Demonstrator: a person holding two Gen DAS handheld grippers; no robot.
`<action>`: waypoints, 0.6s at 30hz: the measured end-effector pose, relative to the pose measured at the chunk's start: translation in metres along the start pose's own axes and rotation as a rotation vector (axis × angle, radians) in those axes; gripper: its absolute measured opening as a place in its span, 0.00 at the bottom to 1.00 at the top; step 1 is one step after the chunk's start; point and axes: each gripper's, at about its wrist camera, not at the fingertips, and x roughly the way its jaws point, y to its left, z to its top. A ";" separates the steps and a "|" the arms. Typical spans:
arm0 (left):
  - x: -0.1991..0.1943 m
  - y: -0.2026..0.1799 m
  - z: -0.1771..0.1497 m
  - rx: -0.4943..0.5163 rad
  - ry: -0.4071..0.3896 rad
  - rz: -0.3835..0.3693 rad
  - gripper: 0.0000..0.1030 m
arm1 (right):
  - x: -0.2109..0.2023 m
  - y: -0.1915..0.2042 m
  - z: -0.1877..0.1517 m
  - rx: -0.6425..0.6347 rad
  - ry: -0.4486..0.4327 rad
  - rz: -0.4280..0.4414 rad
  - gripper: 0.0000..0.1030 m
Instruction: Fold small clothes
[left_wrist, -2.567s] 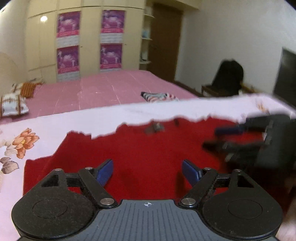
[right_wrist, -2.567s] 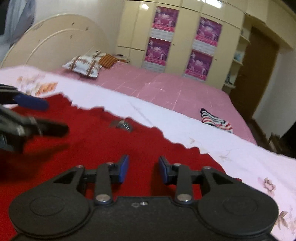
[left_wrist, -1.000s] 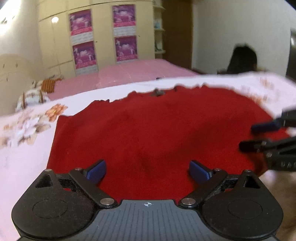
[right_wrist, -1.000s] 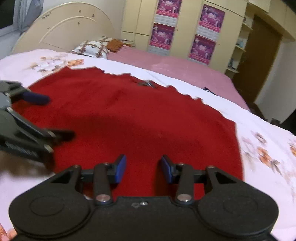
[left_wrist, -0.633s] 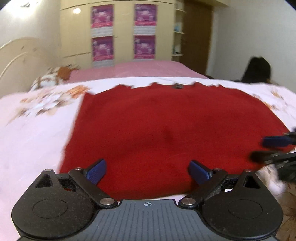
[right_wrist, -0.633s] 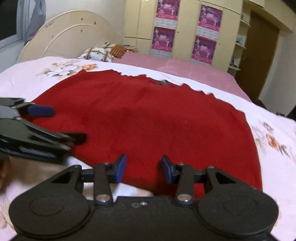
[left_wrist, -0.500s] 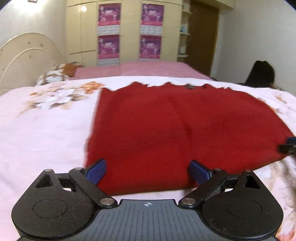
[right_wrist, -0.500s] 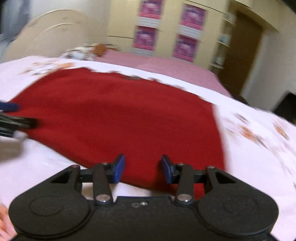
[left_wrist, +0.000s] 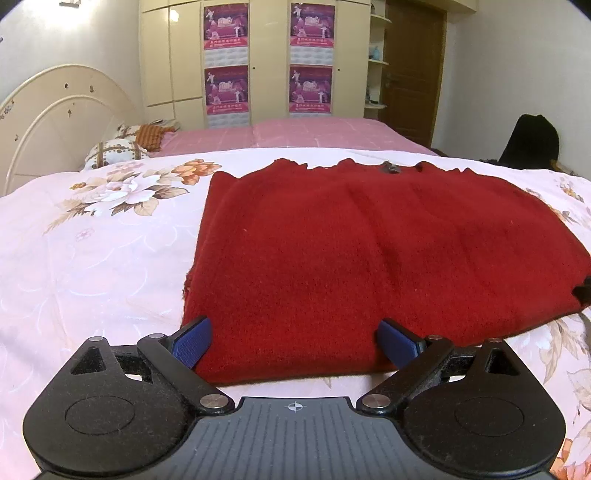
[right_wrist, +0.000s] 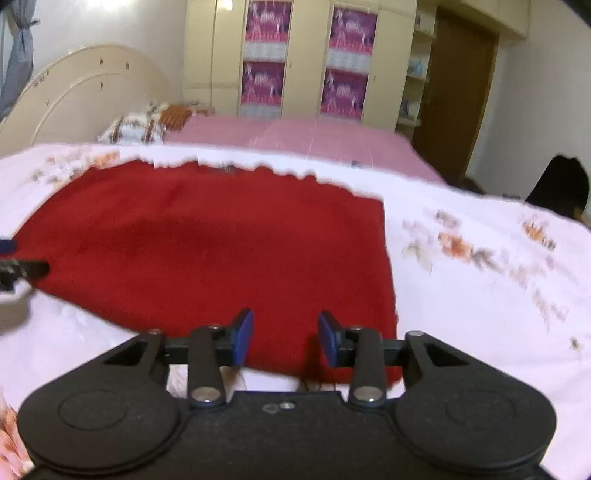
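Observation:
A red knitted garment (left_wrist: 369, 251) lies flat on a pale floral bedsheet (left_wrist: 92, 258), its scalloped edge on the far side. My left gripper (left_wrist: 295, 339) stands wide open low over the garment's near left corner, and red fabric shows between its blue pads. My right gripper (right_wrist: 286, 338) hovers at the near right corner (right_wrist: 354, 332); its jaws are closing, with the garment's near edge in the gap and the pads clear of it. Each view catches the other gripper's fingers (right_wrist: 22, 267) at its side edge.
Beyond the floral sheet lies a pink bedspread (left_wrist: 295, 133) with pillows (left_wrist: 114, 155) by the cream headboard (left_wrist: 55, 118). Wardrobes with purple posters (left_wrist: 269, 55) and a brown door (left_wrist: 410, 70) line the far wall. A black object (left_wrist: 532, 140) stands at the right.
Both grippers have drawn back from over the garment's middle to its near edge and moved apart toward opposite corners. The right gripper's gap has narrowed a little.

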 end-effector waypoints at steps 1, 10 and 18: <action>0.000 0.000 0.000 0.001 0.000 0.001 0.93 | 0.002 -0.006 -0.004 0.023 -0.012 0.017 0.32; 0.001 -0.002 0.001 0.002 0.012 0.011 0.93 | 0.000 -0.007 -0.002 0.031 0.014 0.014 0.29; -0.047 0.018 -0.003 -0.197 -0.030 0.013 0.93 | -0.034 -0.016 0.000 0.084 -0.061 0.036 0.31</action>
